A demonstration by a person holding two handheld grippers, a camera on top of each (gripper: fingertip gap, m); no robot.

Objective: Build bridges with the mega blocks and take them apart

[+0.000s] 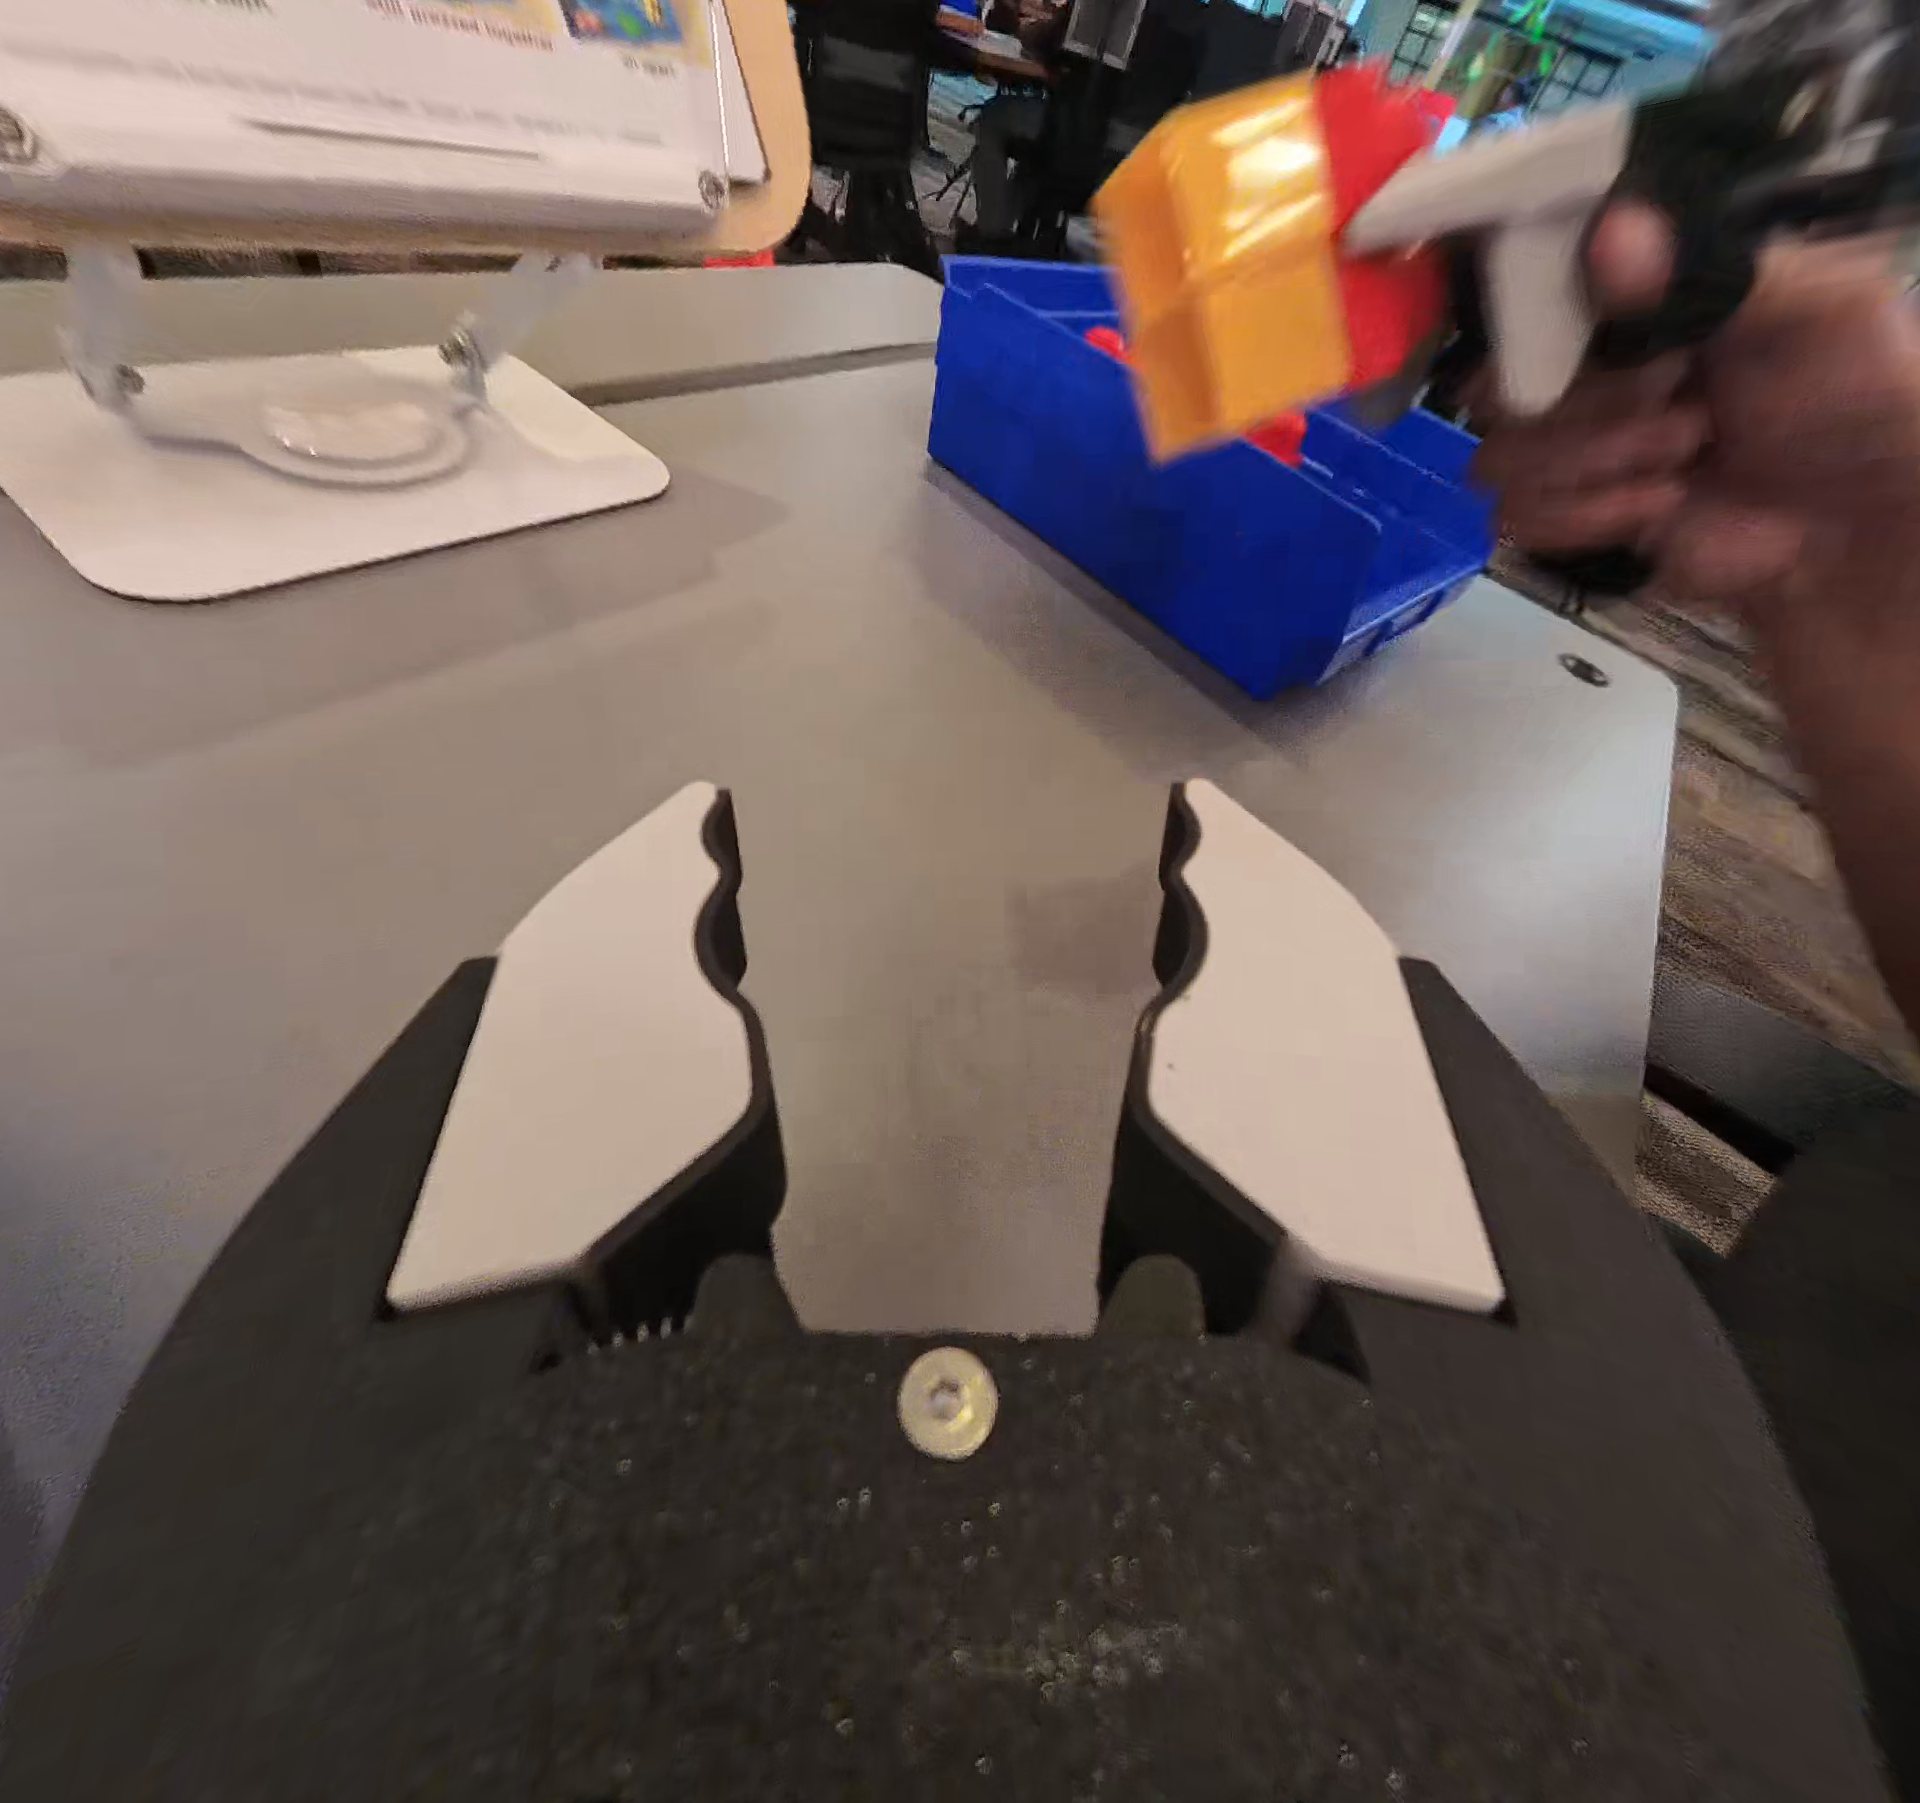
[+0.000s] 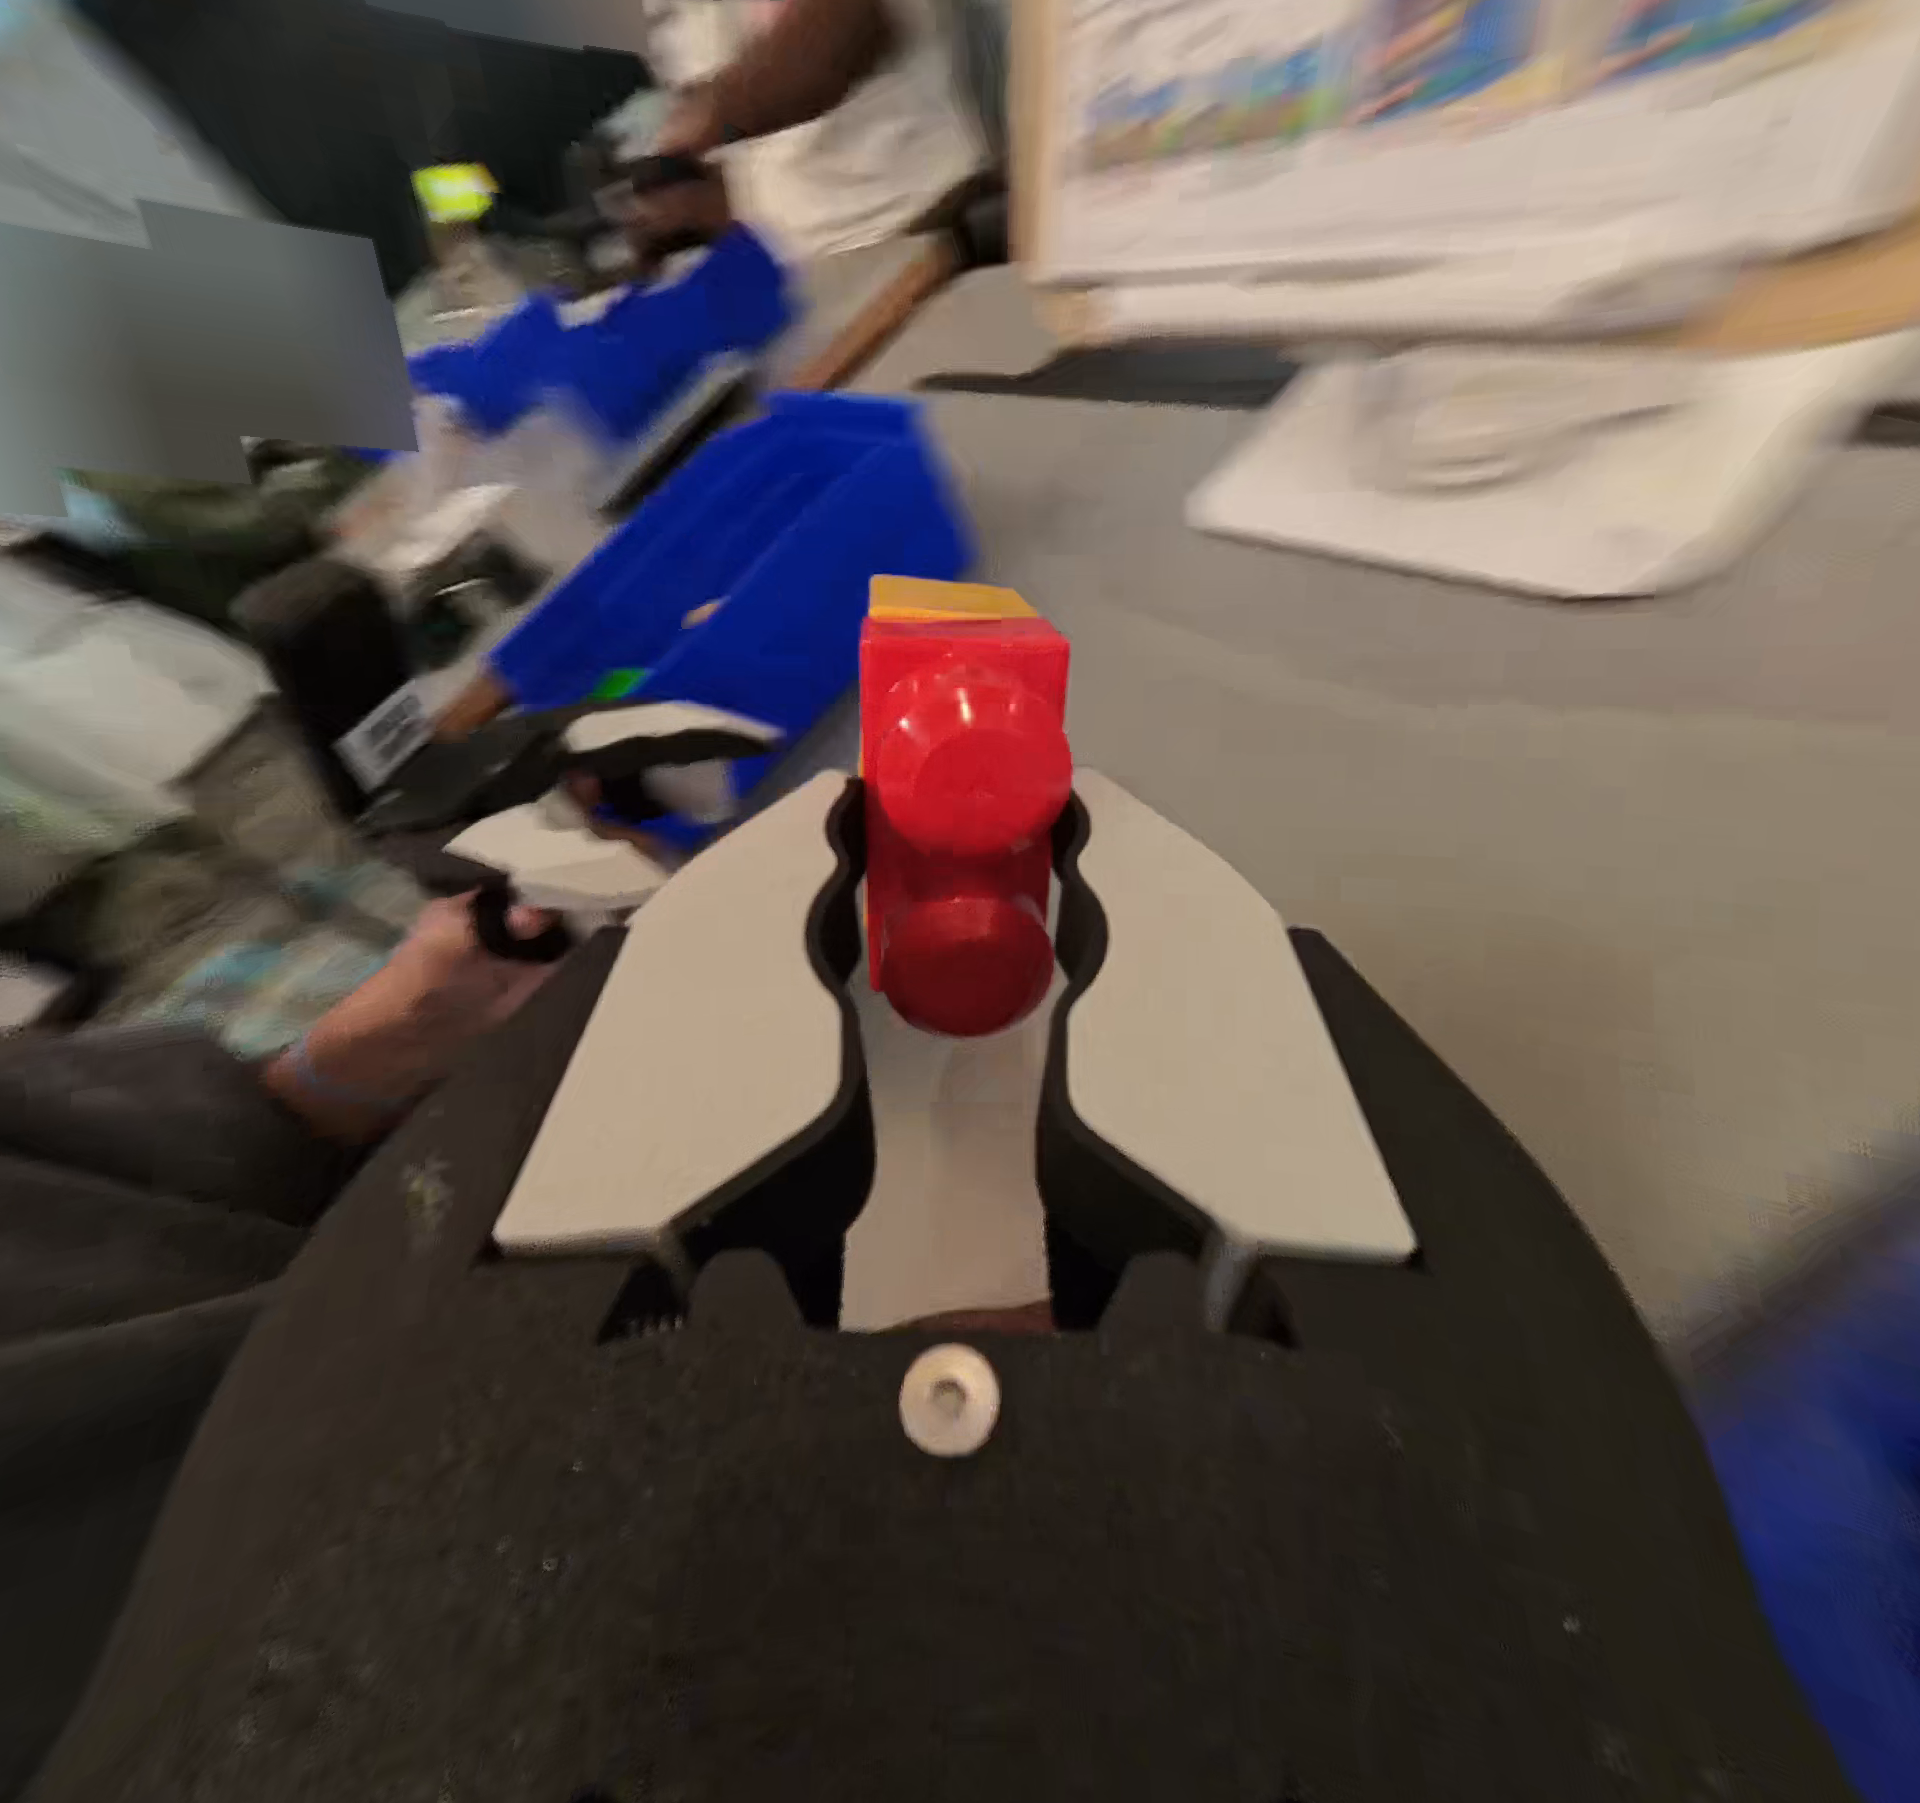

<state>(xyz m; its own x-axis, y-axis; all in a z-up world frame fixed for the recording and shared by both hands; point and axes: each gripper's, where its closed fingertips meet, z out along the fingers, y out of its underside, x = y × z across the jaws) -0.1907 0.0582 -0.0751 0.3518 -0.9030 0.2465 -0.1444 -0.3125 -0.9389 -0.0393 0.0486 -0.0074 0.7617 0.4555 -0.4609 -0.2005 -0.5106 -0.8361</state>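
A red plastic two-stud block (image 2: 966, 818) joined to a yellow-orange plastic block (image 1: 1226, 267) was pinched between the fingers of the right gripper (image 2: 961, 808), held in the air above the open blue plastic bin (image 1: 1164, 527). The left gripper (image 1: 951, 818) hovered spread and empty over the bare grey worktop (image 1: 831, 631). A white stand with an instruction sheet (image 1: 343, 39) stood beyond it, to the bin's left.

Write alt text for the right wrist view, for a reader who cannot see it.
The right gripper is shut on a red block, studs toward the camera, with a yellow block joined behind it, held above a grey table. A blue bin and the open left gripper sit to the left; a white stand is at upper right, all motion-blurred.
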